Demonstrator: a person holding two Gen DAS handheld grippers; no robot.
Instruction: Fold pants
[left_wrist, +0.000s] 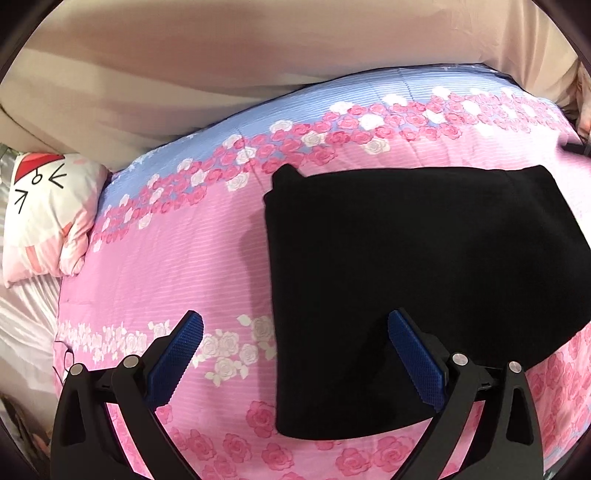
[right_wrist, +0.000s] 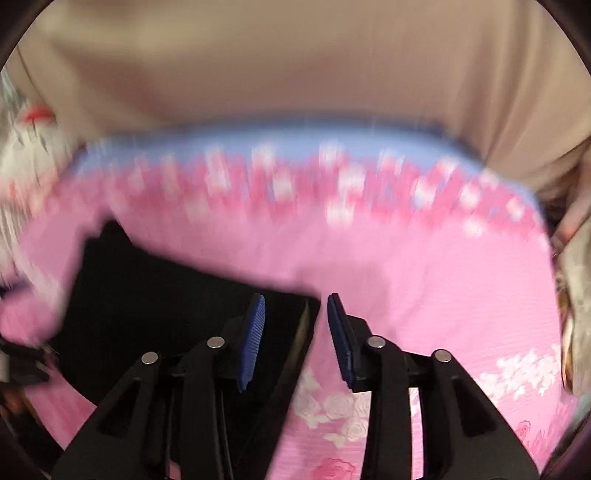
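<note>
While the black pants (left_wrist: 413, 280) lie folded on the floral bedspread (left_wrist: 177, 266), left hand-held gripper (left_wrist: 295, 332) gapes empty; right hand-held gripper (right_wrist: 295, 306) sits partly open, empty, lower center.

Black pants (left_wrist: 417, 295), folded into a flat, compact rectangle, lying on pink flowered bedding, filling the left wrist view from centre toward 3 o'clock; blurred at 8 o'clock in the right wrist view (right_wrist: 155, 295).

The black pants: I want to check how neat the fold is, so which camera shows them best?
The left wrist view: the pants lie sharp and nearly whole on the pink bedspread, edges visible. The right wrist view is motion-blurred and shows only part of them, behind the right tongs.
</note>
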